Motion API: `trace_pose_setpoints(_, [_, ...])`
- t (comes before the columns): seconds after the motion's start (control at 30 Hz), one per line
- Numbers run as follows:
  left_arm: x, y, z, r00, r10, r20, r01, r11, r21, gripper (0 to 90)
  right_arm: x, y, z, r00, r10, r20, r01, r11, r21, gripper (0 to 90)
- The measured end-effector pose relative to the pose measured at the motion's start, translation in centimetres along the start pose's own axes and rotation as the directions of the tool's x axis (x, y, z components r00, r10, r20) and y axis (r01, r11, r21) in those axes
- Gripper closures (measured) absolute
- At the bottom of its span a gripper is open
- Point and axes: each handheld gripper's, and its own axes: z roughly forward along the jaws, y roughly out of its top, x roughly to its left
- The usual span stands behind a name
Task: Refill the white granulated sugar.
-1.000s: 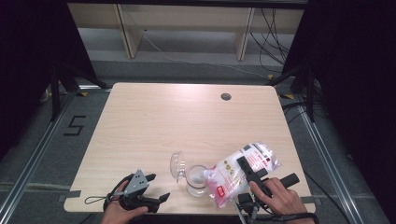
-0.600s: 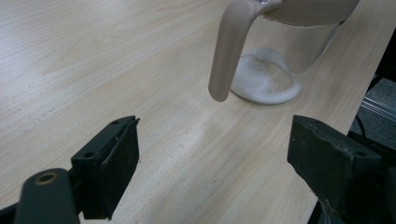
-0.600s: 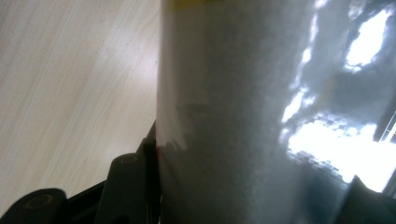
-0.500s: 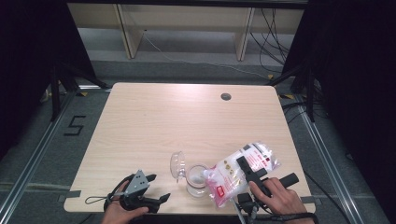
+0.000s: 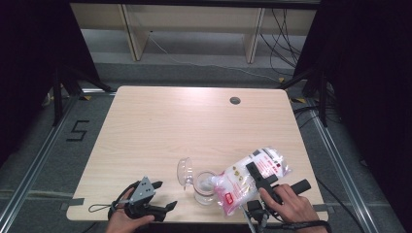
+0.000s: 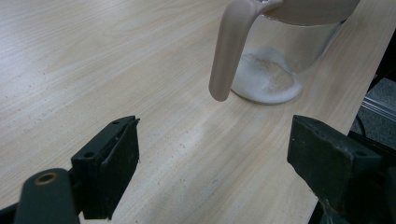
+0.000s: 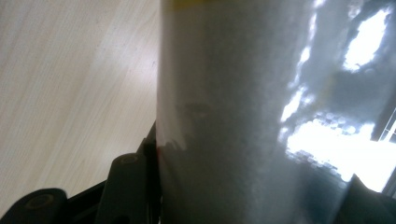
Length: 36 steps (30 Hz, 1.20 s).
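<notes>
Pouring: my right jaws (image 5: pixel 259 178) clamp the sugar bag (image 5: pixel 250 177) | mouth lower-left over glass jug (image 5: pixel 203 186) | left jaws (image 5: pixel 163 196) wide open, empty.

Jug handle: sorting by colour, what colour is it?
Pale beige handle, best seen in the left gripper view.

A lab recording bay: black curtains (image 5: pixel 29 58) flank a bare wooden table (image 5: pixel 194 126), with floor rails (image 5: pixel 29 179), loose cables (image 5: pixel 282 29) and a taped "5" (image 5: pixel 77 131).

Pale wooden table (image 5: pixel 145 126) on grey floor (image 5: pixel 43 160), shelving (image 5: pixel 194 29) behind.
</notes>
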Motion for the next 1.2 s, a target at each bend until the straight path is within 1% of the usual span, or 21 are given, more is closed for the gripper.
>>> trace_pose_setpoints(0.07, [0.00, -0.01, 0.00, 1.0000, 0.000, 0.000, 0.000, 1.0000, 0.000, 16.5, 0.00, 0.02, -0.03, 1.0000, 0.001, 0.000, -0.001, 1.000, -0.002, 52.6])
trace_pose_setpoints(0.1, [0.00, -0.01, 0.00, 1.0000, 0.001, 0.000, -0.001, 1.0000, 0.000, 16.5, -0.19, 0.05, 0.05, 0.9997, -0.021, 0.009, 0.021, 1.000, -0.016, 52.5])
trace_pose_setpoints(0.17, [0.01, -0.01, 0.01, 1.0000, 0.001, 0.002, -0.001, 1.0000, -0.001, 16.5, -0.10, 0.11, 0.06, 0.9999, -0.011, 0.000, 0.011, 1.000, -0.012, 52.6])
trace_pose_setpoints(0.2, [0.00, -0.01, 0.00, 1.0000, 0.000, 0.000, 0.000, 1.0000, -0.001, 16.5, 0.04, 0.15, 0.00, 1.0000, 0.004, -0.002, -0.004, 1.000, -0.005, 52.6])
trace_pose_setpoints(0.23, [0.01, -0.01, 0.00, 1.0000, 0.001, 0.000, -0.001, 1.0000, 0.000, 16.5, -0.03, 0.17, 0.00, 1.0000, -0.007, -0.002, 0.007, 1.000, -0.008, 52.6])
trace_pose_setpoints(0.27, [0.00, -0.01, 0.01, 1.0000, 0.001, -0.003, -0.001, 1.0000, 0.001, 16.5, 0.00, 0.19, 0.04, 1.0000, -0.005, -0.001, 0.005, 1.000, -0.016, 52.7])
trace_pose_setpoints(0.4, [-0.01, -0.01, 0.01, 1.0000, 0.001, -0.003, -0.001, 1.0000, 0.001, 16.5, -0.03, 0.23, -0.02, 1.0000, 0.000, -0.002, 0.000, 1.000, -0.013, 52.8])
trace_pose_setpoints(0.43, [0.12, 0.01, -0.02, 0.9998, 0.016, -0.009, -0.015, 0.9998, 0.013, 16.5, 0.01, 0.21, -0.03, 1.0000, 0.009, -0.002, -0.009, 1.000, -0.012, 52.8])
trace_pose_setpoints(0.47, [0.27, 0.01, -0.03, 0.9996, 0.027, -0.004, -0.027, 0.9994, 0.022, 16.5, 0.01, 0.19, -0.04, 0.9999, 0.014, -0.003, -0.014, 1.000, -0.013, 52.9])
trace_pose_setpoints(0.53, [0.23, 0.01, -0.06, 0.9996, 0.026, -0.008, -0.026, 0.9994, 0.022, 16.5, -0.08, 0.16, -0.04, 1.0000, 0.004, -0.001, -0.004, 1.000, -0.016, 52.9])
trace_pose_setpoints(0.6, [0.22, 0.02, -0.07, 0.9996, 0.027, -0.011, -0.026, 0.9994, 0.024, 16.5, -0.10, 0.11, -0.07, 0.9999, 0.012, -0.002, -0.012, 1.000, -0.014, 53.0])
trace_pose_setpoints(0.63, [0.24, 0.01, -0.06, 0.9996, 0.027, -0.008, -0.027, 0.9994, 0.023, 16.5, 0.03, 0.10, 0.00, 0.9995, 0.029, 0.008, -0.029, 0.999, -0.024, 53.1])
trace_pose_setpoints(0.67, [0.21, 0.01, -0.08, 0.9996, 0.025, -0.010, -0.025, 0.9994, 0.024, 16.6, 0.09, 0.11, -0.05, 0.9994, 0.034, 0.008, -0.034, 0.999, -0.016, 53.0])
trace_pose_setpoints(0.7, [0.01, -0.01, 0.01, 1.0000, 0.002, -0.005, -0.002, 1.0000, 0.003, 16.6, 0.12, 0.12, -0.08, 0.9993, 0.037, 0.007, -0.037, 0.999, -0.013, 53.0])
trace_pose_setpoints(0.73, [0.01, -0.01, 0.00, 1.0000, 0.002, -0.003, -0.002, 1.0000, 0.002, 16.5, 0.06, 0.11, -0.08, 0.9994, 0.035, 0.002, -0.035, 0.999, -0.015, 53.1])
trace_pose_setpoints(0.77, [0.22, 0.02, -0.10, 0.9996, 0.026, -0.013, -0.026, 0.9994, 0.025, 16.6, 0.07, 0.10, -0.07, 0.9992, 0.039, 0.001, -0.039, 0.999, -0.018, 53.1])
trace_pose_setpoints(0.8, [0.26, -0.01, -0.05, 0.9995, 0.030, -0.007, -0.030, 0.9994, 0.014, 16.5, 0.07, 0.12, -0.06, 0.9993, 0.038, -0.001, -0.038, 0.999, -0.017, 53.1])
trace_pose_setpoints(0.83, [0.21, -0.03, 0.02, 0.9998, 0.019, 0.000, -0.019, 0.9998, 0.001, 16.6, 0.07, 0.13, -0.06, 0.9993, 0.037, -0.002, -0.037, 0.999, -0.018, 53.1])
trace_pose_setpoints(0.9, [0.19, -0.05, 0.05, 0.9999, 0.011, 0.001, -0.011, 0.9999, -0.001, 16.6, 0.04, 0.14, -0.05, 0.9994, 0.035, -0.001, -0.035, 0.999, -0.024, 53.1])
trace_pose_setpoints(1.13, [0.22, -0.05, 0.05, 0.9999, 0.011, 0.000, -0.011, 0.9999, -0.002, 16.6, 0.02, 0.06, -0.07, 0.9995, 0.030, 0.000, -0.030, 0.999, -0.024, 53.3])
trace_pose_setpoints(1.2, [0.15, -0.05, 0.09, 1.0000, 0.004, 0.005, -0.004, 1.0000, -0.004, 16.6, 0.02, 0.04, -0.09, 0.9995, 0.033, 0.000, -0.033, 0.999, -0.023, 53.3])
